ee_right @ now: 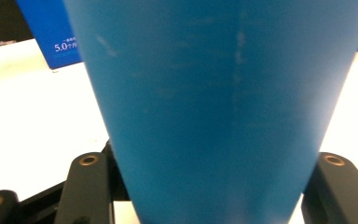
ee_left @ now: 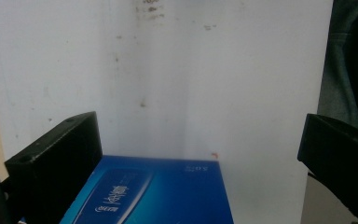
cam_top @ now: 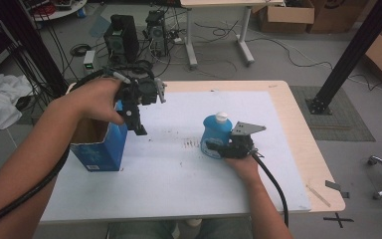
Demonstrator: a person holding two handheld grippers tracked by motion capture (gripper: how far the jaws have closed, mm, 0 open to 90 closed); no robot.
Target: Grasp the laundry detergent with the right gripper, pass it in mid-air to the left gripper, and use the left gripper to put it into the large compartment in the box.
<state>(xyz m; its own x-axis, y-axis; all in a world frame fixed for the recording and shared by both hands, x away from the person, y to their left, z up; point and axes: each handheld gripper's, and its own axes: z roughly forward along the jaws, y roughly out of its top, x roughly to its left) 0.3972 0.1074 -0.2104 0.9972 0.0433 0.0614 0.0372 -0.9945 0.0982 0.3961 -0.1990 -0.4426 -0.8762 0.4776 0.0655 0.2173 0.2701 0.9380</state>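
Blue bottle (ee_right: 219, 112) apparently touches both fingers (ee_right: 86, 186).

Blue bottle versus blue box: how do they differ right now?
The blue bottle is rounded with a white cap; the blue box is square-sided with an open top. The right gripper has its jaws around the bottle; the left gripper is open above the box, holding nothing. Both stand upright on the white mat.

Left gripper (cam_top: 138, 107) agape, right gripper (cam_top: 219, 147) clamped.

I read "5.0" in white on the blue box (ee_right: 51, 37); its other print is too blurred.
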